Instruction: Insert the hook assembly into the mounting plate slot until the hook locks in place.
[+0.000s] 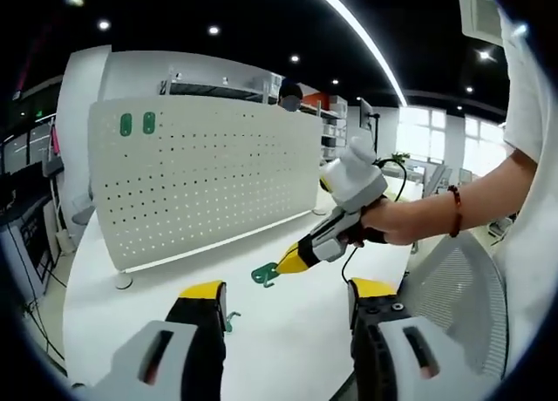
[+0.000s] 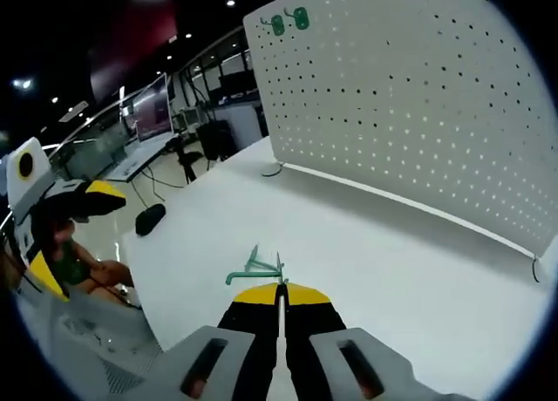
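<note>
A white pegboard point(image 1: 200, 183) point(image 2: 418, 96) stands upright on the white table point(image 1: 288, 331), with two green hooks point(image 1: 138, 123) point(image 2: 290, 21) hung near one top corner. My right gripper point(image 2: 281, 292) point(image 1: 292, 260) is shut on a green hook point(image 2: 255, 268) point(image 1: 264, 273), held above the table well short of the board. The left gripper point(image 1: 288, 289) point(image 2: 74, 235) is open with nothing between its jaws, low over the table's near edge. Another green hook point(image 1: 231, 321) lies on the table beside its left jaw.
A black mouse-like object point(image 2: 150, 218) lies near the table edge. A grey mesh chair back point(image 1: 453, 279) stands at the right, close to the person's arm point(image 1: 436, 211). Desks and monitors point(image 2: 148, 113) fill the room behind.
</note>
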Action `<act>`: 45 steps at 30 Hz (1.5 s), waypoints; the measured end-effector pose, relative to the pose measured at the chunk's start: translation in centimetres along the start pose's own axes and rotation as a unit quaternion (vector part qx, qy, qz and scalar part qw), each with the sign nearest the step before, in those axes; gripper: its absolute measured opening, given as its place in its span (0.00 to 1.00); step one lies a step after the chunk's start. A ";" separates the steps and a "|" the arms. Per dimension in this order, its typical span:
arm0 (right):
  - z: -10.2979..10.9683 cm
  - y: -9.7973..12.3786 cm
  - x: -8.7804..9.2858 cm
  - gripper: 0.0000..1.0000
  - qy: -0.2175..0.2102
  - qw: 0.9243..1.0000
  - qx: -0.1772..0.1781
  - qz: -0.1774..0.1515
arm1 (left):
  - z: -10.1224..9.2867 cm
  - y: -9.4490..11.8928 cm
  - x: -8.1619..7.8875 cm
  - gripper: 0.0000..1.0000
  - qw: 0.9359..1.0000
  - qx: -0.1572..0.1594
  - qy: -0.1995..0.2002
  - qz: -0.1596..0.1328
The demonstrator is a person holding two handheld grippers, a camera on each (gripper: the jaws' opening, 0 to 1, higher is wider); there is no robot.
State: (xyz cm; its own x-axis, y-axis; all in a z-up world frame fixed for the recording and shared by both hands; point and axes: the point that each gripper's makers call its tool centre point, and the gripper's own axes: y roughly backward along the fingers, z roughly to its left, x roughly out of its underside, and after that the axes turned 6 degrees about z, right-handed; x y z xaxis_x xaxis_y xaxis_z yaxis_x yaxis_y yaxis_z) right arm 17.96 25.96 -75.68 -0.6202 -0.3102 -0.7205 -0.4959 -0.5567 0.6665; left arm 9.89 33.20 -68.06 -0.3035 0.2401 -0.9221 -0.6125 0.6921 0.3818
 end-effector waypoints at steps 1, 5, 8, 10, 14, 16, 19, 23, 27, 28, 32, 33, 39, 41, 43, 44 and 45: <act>0.1 0.3 0.0 0.00 -0.001 1.000 0.000 -0.001 | -0.3 -0.2 0.0 0.56 1.000 -0.002 -0.004 0.004; 0.9 1.8 -0.3 0.00 0.000 1.000 -0.006 -0.009 | -1.3 -0.5 -0.2 0.54 1.000 -0.003 -0.016 0.011; 1.3 2.8 -0.6 0.00 -0.002 1.000 -0.011 -0.016 | -1.9 -1.1 0.0 0.50 0.999 -0.006 -0.030 0.027; 1.5 3.6 -0.7 0.00 -0.002 1.000 -0.015 -0.020 | -2.4 -1.4 0.2 0.49 0.999 -0.004 -0.040 0.036; 1.6 5.0 -0.7 0.00 -0.001 0.999 -0.020 -0.027 | -3.2 -2.3 0.0 0.47 0.998 -0.008 -0.050 0.042; 1.6 5.5 -0.7 0.00 -0.002 0.999 -0.024 -0.030 | -3.5 -2.8 -0.1 0.45 0.997 -0.010 -0.060 0.044; 1.4 6.1 -0.4 0.00 -0.005 0.999 -0.028 -0.032 | -3.9 -3.6 -0.3 0.42 0.997 -0.014 -0.059 0.049; 1.2 6.9 0.0 0.00 -0.012 0.999 -0.034 -0.032 | -4.5 -4.3 -0.8 0.38 0.996 -0.023 -0.070 0.046; 1.4 7.7 0.5 0.00 -0.016 0.998 -0.046 -0.031 | -4.4 -4.8 -0.8 0.38 0.991 -0.053 -0.109 0.060; 1.5 7.9 0.6 0.00 -0.015 0.998 -0.049 -0.032 | -4.8 -4.9 -0.7 0.37 0.990 -0.051 -0.113 0.064; 2.1 8.4 0.6 0.00 -0.016 0.997 -0.064 -0.032 | -5.1 -5.3 -0.7 0.33 0.988 -0.055 -0.126 0.066; 2.2 8.5 0.6 0.00 -0.015 0.997 -0.066 -0.032 | -5.1 -5.4 -0.5 0.32 0.986 -0.061 -0.138 0.074; 2.4 8.8 0.6 0.00 -0.011 0.996 -0.079 -0.027 | -5.4 -5.8 -0.7 0.21 0.980 -0.069 -0.167 0.085; 2.4 8.9 0.7 0.00 -0.007 0.996 -0.081 -0.026 | -5.4 -5.9 -0.7 0.19 0.976 -0.073 -0.183 0.092; 2.4 9.0 0.7 0.00 -0.005 0.996 -0.083 -0.024 | -5.5 -6.1 -0.7 0.19 0.974 -0.076 -0.191 0.098; 2.4 9.0 0.7 0.00 -0.005 0.996 -0.083 -0.023 | -5.3 -6.1 -0.8 0.17 0.968 -0.085 -0.212 0.105; 2.4 9.1 0.7 0.00 -0.005 0.996 -0.083 -0.022 | -5.3 -6.1 -0.9 0.16 0.967 -0.089 -0.216 0.105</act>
State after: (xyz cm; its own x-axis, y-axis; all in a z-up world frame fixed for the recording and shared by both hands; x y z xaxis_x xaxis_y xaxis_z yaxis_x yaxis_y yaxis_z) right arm 11.61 22.53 -69.68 -0.6068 -0.2746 -0.7459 -0.4162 -0.6898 0.5925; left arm 10.05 25.12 -69.28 -0.1247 0.6518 -0.7480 -0.6974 0.4787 0.5334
